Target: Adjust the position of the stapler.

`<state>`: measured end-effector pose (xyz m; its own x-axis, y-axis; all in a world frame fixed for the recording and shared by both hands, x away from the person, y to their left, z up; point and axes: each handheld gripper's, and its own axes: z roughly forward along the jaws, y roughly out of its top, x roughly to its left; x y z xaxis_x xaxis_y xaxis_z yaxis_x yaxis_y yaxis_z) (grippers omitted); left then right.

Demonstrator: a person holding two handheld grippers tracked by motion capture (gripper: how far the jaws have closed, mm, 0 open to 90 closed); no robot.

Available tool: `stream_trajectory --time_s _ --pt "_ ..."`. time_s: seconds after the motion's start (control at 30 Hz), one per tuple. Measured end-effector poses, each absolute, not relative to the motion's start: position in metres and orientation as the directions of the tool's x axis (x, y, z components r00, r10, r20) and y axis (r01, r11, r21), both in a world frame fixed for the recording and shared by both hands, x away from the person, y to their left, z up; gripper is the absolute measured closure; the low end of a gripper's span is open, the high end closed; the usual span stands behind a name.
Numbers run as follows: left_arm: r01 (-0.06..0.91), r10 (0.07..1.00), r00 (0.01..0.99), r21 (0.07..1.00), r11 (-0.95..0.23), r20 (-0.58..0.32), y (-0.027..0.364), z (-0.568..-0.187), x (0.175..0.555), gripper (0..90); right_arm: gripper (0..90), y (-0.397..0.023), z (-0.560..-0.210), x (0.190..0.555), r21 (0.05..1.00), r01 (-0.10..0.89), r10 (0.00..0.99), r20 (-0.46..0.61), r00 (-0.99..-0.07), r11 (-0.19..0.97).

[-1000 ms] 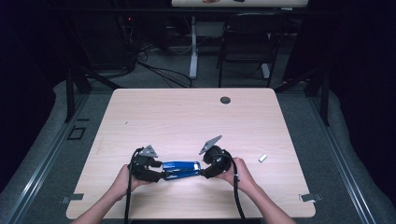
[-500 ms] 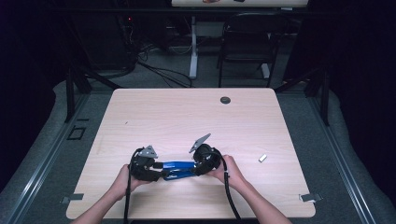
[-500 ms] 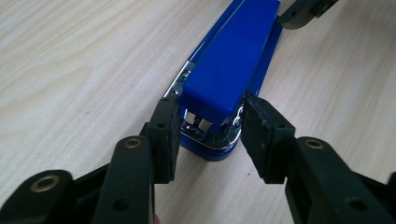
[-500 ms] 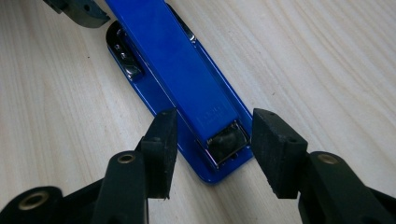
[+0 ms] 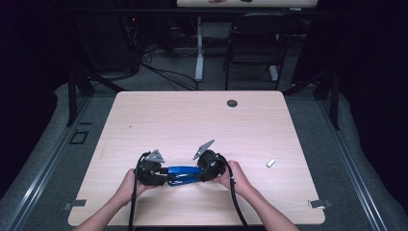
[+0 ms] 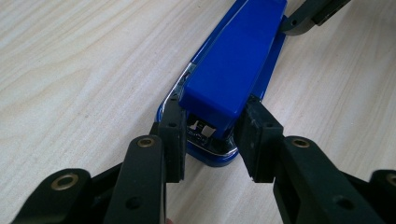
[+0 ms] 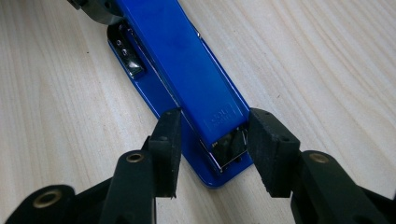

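Observation:
A blue stapler (image 5: 183, 172) lies flat on the wooden table (image 5: 202, 125), near its front edge, between my two grippers. My left gripper (image 5: 169, 175) holds the stapler's front end (image 6: 233, 60): its jaws have just been closing and both pads (image 6: 173, 135) press on the sides of the head. My right gripper (image 5: 196, 174) straddles the rear hinge end (image 7: 187, 70). Its jaws have also been closing; the pads (image 7: 271, 149) stand close beside the stapler with a thin gap on the left side. A finger of the right gripper (image 6: 303, 18) reaches the stapler's far end.
A small white object (image 5: 270, 163) lies on the table right of my right hand. A black round grommet (image 5: 232, 103) sits near the far edge. A chair (image 5: 255, 38) and cables stand on the floor behind the table.
My right gripper has slid left up to the stapler's rear end. Both pairs of jaws have narrowed around the stapler. The left hand has stayed put.

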<state>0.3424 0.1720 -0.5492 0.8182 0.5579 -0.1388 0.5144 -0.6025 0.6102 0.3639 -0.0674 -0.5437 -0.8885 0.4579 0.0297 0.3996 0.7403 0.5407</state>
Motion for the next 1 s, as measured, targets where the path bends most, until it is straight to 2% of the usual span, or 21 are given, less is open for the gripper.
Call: stream_trajectory --time_s 0.23,0.47,1.0 --pt "0.513 0.557 0.819 0.608 -0.606 -0.136 0.1716 -0.5489 0.3426 65.7 57.7 -0.0688 -0.5433 0.3639 0.536 0.400 0.456 0.031 -0.889 0.743" --pt "0.520 0.555 0.819 0.600 -0.608 -0.147 0.1736 -0.5469 0.3426 65.3 52.0 -0.0629 -0.5439 0.3610 0.568 0.365 0.445 -0.004 -0.895 0.738" --pt "0.530 0.561 0.814 0.588 -0.611 -0.150 0.1721 -0.5496 0.3443 67.7 56.2 -0.0624 -0.5467 0.3559 0.565 0.332 0.421 -0.029 -0.907 0.756"
